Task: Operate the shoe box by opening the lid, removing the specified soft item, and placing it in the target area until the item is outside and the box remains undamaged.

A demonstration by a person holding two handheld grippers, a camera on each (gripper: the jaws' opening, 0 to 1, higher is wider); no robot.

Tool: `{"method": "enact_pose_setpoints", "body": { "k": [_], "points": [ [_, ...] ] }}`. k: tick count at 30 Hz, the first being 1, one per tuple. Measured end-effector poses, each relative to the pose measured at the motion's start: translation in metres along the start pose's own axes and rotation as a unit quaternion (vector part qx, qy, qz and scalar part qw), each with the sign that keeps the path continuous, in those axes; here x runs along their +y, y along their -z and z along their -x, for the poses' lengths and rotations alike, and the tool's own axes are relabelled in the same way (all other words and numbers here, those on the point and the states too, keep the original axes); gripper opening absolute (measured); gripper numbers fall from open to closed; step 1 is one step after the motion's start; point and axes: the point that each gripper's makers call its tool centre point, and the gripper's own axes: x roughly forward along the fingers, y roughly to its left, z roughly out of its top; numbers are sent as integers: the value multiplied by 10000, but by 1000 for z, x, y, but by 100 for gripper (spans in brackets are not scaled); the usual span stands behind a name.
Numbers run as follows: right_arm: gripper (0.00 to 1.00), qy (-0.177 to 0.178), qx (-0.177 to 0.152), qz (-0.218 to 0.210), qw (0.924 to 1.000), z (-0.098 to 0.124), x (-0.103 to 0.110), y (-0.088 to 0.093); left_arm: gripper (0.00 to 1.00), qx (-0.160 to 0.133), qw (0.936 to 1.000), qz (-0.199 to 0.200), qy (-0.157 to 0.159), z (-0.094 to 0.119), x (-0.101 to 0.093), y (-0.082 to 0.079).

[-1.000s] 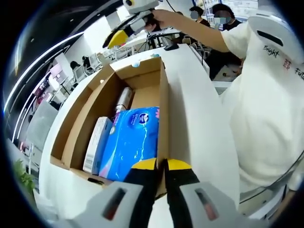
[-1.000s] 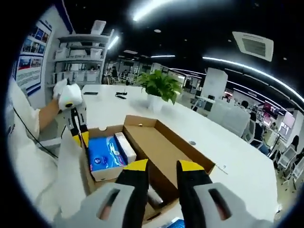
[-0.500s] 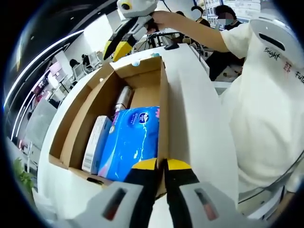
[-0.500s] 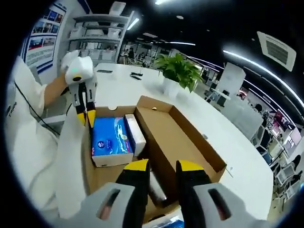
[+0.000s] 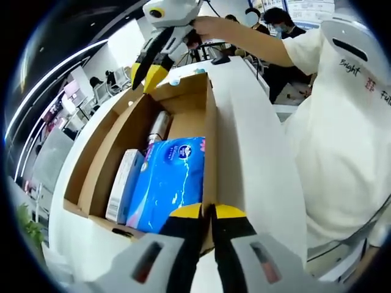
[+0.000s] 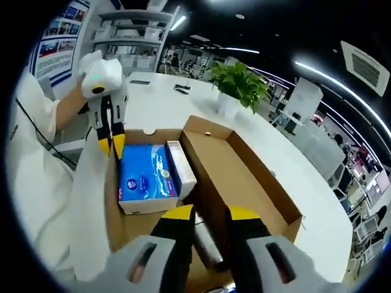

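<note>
The cardboard shoe box (image 5: 211,131) lies open on the white table, its lid (image 6: 247,174) folded flat beside it. Inside lie a soft blue tissue pack (image 5: 171,180) (image 6: 145,177), a narrow white carton (image 5: 124,186) (image 6: 182,176) and a silver bottle (image 5: 160,127) (image 6: 206,244). My left gripper (image 5: 209,212) (image 6: 112,143) is shut on the box's side wall at the near end. My right gripper (image 6: 211,215) (image 5: 148,70) hovers open over the box's other end, above the bottle, with nothing between its fingers.
A person in a white shirt (image 5: 342,122) stands close along the table's edge. A potted plant (image 6: 238,85) sits on the table (image 6: 153,104) beyond the box. Shelves (image 6: 131,46) line the wall, and other people (image 5: 275,15) stand behind.
My right gripper has come down and closer over the box's end, tilting toward the contents. The left gripper has stayed clamped on the wall and the box has not moved.
</note>
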Motion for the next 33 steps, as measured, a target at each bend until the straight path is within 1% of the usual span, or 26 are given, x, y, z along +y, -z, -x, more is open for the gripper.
{"method": "enact_pose_setpoints", "body": {
  "k": [5,8,10,13,15,19,21,22,24,29,33],
  "points": [
    [19,-83,24,-70,9999,-5,5,-1,5,-12,10000,4,13,0,0,0],
    [20,-112,126,-43,9998,-9,8,2,5,-14,10000,5,14,0,0,0],
    [21,-194,184,-4,9996,-13,13,5,5,-21,10000,1,3,0,0,0],
    [21,-290,156,-71,9994,-19,18,6,5,-34,10000,2,-40,0,0,0],
    [21,-318,356,36,9989,-26,19,13,5,-79,10000,25,-40,1,0,-1],
    [21,-328,555,200,9977,-34,22,20,5,-46,10000,33,-14,0,0,-1],
    [21,-184,528,168,9983,-35,18,20,5,-47,10000,38,-3,0,0,-1],
    [21,-188,505,162,9984,-36,18,20,5,-51,10000,36,-2,0,0,-1],
    [21,-311,554,88,9979,-39,23,23,5,-53,10000,27,2,0,0,-1],
    [21,-269,690,191,9971,-48,22,29,5,-56,10000,29,9,1,0,-1],
    [24,-353,760,235,9962,-57,26,32,5,-77,10000,19,-18,1,0,-1]
  ]
}}
